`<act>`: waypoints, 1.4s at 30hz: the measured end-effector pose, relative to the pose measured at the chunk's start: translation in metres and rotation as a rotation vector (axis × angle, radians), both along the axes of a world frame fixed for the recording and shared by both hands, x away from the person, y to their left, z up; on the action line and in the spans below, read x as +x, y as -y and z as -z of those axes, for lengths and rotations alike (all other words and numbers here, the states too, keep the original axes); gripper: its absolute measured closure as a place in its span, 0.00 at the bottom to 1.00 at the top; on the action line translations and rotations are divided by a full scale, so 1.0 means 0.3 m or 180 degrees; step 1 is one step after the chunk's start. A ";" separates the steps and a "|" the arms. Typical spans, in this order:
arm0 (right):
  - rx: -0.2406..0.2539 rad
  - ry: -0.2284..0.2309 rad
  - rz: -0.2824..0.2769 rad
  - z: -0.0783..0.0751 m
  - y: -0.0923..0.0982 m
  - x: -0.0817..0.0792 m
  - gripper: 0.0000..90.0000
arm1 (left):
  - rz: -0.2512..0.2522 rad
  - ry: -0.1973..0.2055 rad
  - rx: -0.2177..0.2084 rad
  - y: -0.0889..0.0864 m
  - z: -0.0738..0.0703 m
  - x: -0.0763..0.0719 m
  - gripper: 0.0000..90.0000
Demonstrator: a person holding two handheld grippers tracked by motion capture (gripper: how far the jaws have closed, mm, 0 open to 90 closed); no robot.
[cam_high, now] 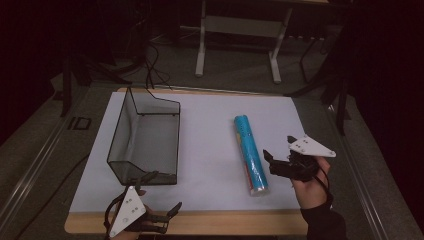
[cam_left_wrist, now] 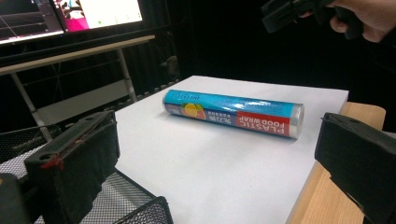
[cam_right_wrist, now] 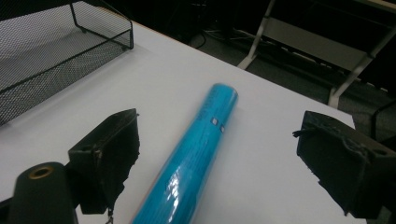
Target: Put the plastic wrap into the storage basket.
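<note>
Left to right across the bench (cam_high: 210, 220). Your left gripper (cam_high: 162, 217) rests at the near edge with its fingers (cam_left_wrist: 74, 163) spread apart and empty, just beside the near end of the black wire-mesh basket (cam_high: 145, 137). The roll of plastic food wrap (cam_high: 250, 155) lies flat on the white sheet (cam_high: 200, 150), well apart from those fingers and beyond them to the right. Your right gripper (cam_high: 277, 162) is the nearer one: its fingers (cam_right_wrist: 109, 154) stand wide apart, holding nothing, just to the right of the roll's near half. In the right gripper view the roll's long axis runs away between the two fingers, roughly parallel to the basket's long side. Open sheet lies between roll and basket; the sheet's right edge and the bench's near edge sit close behind your right hand (cam_high: 312, 192).
</note>
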State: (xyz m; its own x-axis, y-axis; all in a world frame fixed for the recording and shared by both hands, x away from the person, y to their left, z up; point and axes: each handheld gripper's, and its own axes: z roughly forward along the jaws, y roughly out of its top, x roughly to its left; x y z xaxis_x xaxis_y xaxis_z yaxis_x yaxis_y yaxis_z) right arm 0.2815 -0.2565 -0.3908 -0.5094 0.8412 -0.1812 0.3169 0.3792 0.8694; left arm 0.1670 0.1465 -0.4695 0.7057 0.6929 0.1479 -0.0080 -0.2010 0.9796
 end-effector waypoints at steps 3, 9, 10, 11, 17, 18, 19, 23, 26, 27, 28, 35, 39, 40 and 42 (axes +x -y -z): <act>-0.0037 -0.0030 -0.0010 -0.009 -0.020 0.021 0.14 | 0.0005 0.0001 0.0006 0.001 0.000 -0.001 0.01; -0.0016 -0.0217 0.0016 -0.001 -0.046 0.076 0.12 | 0.0017 0.0050 0.0025 0.001 -0.004 -0.004 0.01; -0.0042 -0.0263 0.0009 0.002 -0.048 0.087 0.11 | 0.0018 0.0051 0.0010 0.001 -0.004 -0.004 0.01; -0.0019 -0.0296 0.0005 0.006 -0.050 0.098 0.11 | 0.0017 0.0046 0.0010 0.000 -0.004 -0.004 0.01; -0.0115 -0.0531 -0.0017 0.029 -0.070 0.157 0.10 | 0.0082 0.0040 0.0013 0.001 -0.004 -0.003 0.01; -0.0129 -0.0575 -0.0028 0.034 -0.074 0.169 0.10 | 0.0087 0.0048 0.0010 0.001 -0.005 -0.005 0.01; -0.0109 -0.0621 -0.0026 0.038 -0.077 0.179 0.10 | 0.0087 0.0050 0.0015 0.001 -0.006 -0.005 0.01; -0.0073 -0.0734 -0.0023 0.052 -0.086 0.216 0.10 | 0.0080 0.0033 0.0011 0.001 -0.003 -0.004 0.01; -0.0075 -0.0794 -0.0019 0.060 -0.097 0.238 0.10 | 0.0089 0.0024 0.0024 0.003 -0.003 -0.002 0.01; -0.0093 -0.0802 -0.0020 0.063 -0.100 0.245 0.10 | 0.0095 0.0021 0.0040 0.004 -0.002 -0.002 0.01; -0.0100 -0.0810 -0.0019 0.065 -0.104 0.251 0.10 | 0.0100 0.0029 0.0054 0.004 -0.003 -0.003 0.01; -0.0180 -0.0959 0.0027 0.094 -0.123 0.305 0.10 | 0.0106 0.0001 0.0042 0.002 -0.002 -0.002 0.01; -0.0274 -0.1047 0.0057 0.127 -0.139 0.334 0.10 | 0.0113 0.0016 0.0063 0.004 -0.002 -0.003 0.01; -0.0275 -0.1081 0.0065 0.135 -0.140 0.344 0.10 | 0.0113 0.0021 0.0066 0.003 -0.003 -0.003 0.01; -0.0264 -0.1177 0.0087 0.154 -0.141 0.365 0.10 | 0.0113 0.0010 0.0055 0.002 -0.003 -0.003 0.01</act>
